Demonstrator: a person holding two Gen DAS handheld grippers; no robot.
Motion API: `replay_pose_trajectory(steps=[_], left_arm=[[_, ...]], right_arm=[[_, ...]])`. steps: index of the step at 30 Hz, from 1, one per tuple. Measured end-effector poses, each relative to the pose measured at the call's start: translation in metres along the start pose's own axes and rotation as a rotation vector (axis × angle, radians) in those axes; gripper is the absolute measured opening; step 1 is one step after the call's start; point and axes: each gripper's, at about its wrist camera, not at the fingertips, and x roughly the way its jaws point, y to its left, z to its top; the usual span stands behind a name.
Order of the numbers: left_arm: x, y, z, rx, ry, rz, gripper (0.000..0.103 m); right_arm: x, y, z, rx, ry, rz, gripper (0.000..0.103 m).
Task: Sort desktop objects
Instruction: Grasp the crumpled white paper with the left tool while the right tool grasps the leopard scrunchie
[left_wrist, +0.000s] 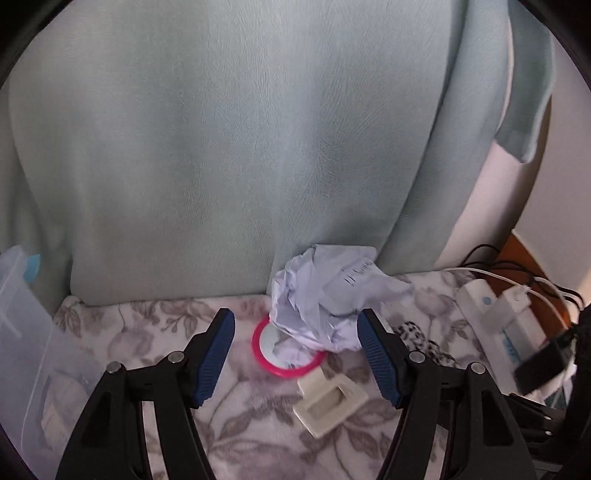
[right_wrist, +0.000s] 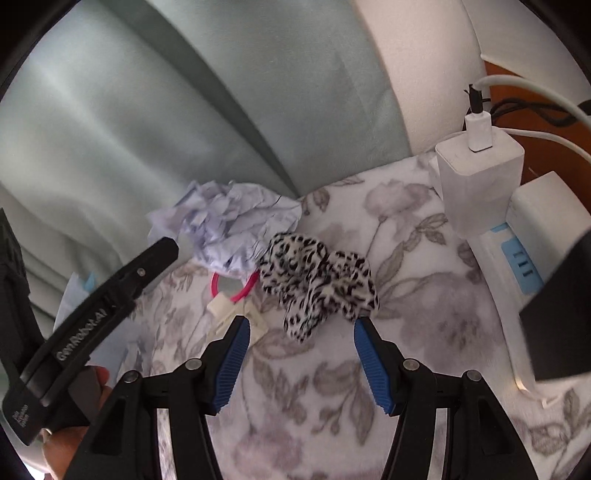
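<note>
A crumpled pale paper ball (left_wrist: 325, 299) lies on the floral cloth against a pale green curtain, partly covering a pink-rimmed round mirror (left_wrist: 275, 363). A cream plastic clip (left_wrist: 328, 402) lies in front of the mirror. My left gripper (left_wrist: 295, 332) is open, its blue pads just short of the paper and mirror. In the right wrist view a black-and-white leopard scrunchie (right_wrist: 317, 280) lies right of the paper ball (right_wrist: 225, 225), with the pink ring (right_wrist: 236, 291) and the cream clip (right_wrist: 240, 314) to its left. My right gripper (right_wrist: 299, 332) is open just before the scrunchie.
A clear plastic bin (left_wrist: 33, 350) stands at the left. A white power strip (right_wrist: 509, 258) with a charger block (right_wrist: 476, 181), cables and a black adapter (right_wrist: 561, 317) runs along the right. The pale green curtain (left_wrist: 236, 147) closes off the back. A hand (right_wrist: 99, 391) holds the left gripper's body.
</note>
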Motion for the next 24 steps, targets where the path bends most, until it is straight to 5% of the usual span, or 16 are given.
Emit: replay_pose_trajectory(steps=[7, 13, 19, 24], left_arm=[[0.014, 0.000, 0.004, -0.018, -0.004, 0.024, 0.070], [0.013, -0.001, 0.007, -0.035, -0.029, 0.015, 0.065], [0.013, -0.001, 0.008, -0.038, -0.023, 0.022, 0.025], [0.007, 0.000, 0.008, -0.061, -0.026, 0.027, 0.021]], right_arm=[[0.006, -0.009, 0.006, 0.035, -0.005, -0.012, 0.060], [0.010, -0.009, 0.006, 0.012, 0.012, -0.017, 0.039], [0.007, -0.007, 0.006, -0.015, 0.009, -0.007, 0.027], [0.005, -0.008, 0.007, -0.016, 0.010, 0.008, 0.021]])
